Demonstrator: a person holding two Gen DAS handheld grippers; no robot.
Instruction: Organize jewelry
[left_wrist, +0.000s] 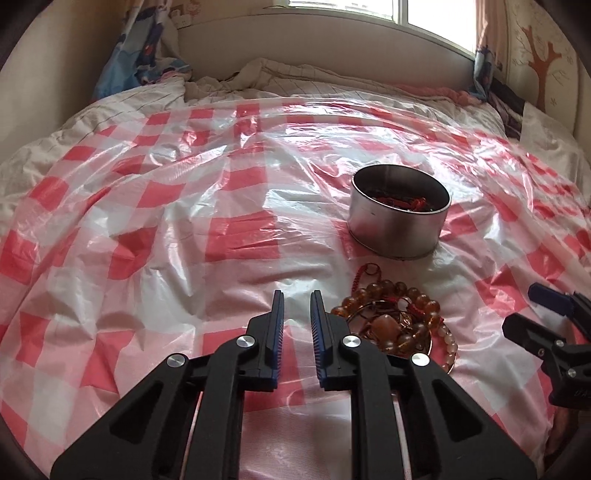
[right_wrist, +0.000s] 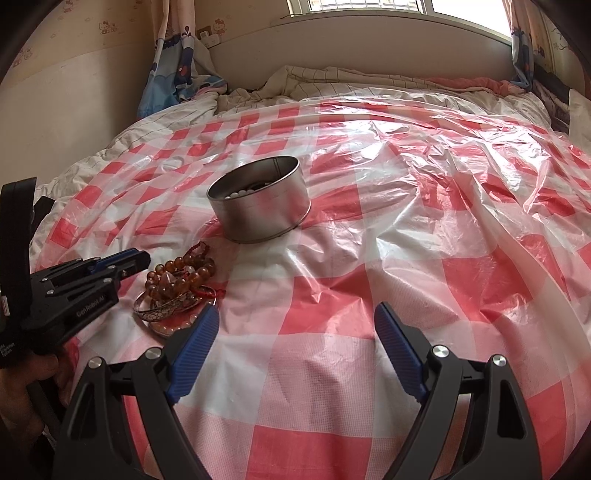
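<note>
A pile of jewelry (left_wrist: 397, 317) lies on the red-and-white checked plastic sheet: amber bead bracelets, a red cord, silver bangles and a pale bead string. It also shows in the right wrist view (right_wrist: 177, 288). A round metal tin (left_wrist: 399, 210) stands just beyond it, holding red cord and beads; it shows in the right wrist view too (right_wrist: 260, 199). My left gripper (left_wrist: 297, 295) is nearly closed with a narrow gap, empty, just left of the pile. My right gripper (right_wrist: 295, 314) is wide open and empty, to the right of the pile.
The checked sheet (right_wrist: 406, 221) covers a soft, wrinkled bed. Rumpled bedding (left_wrist: 258, 77) and a headboard lie at the far end under a window. Curtains hang at both far corners.
</note>
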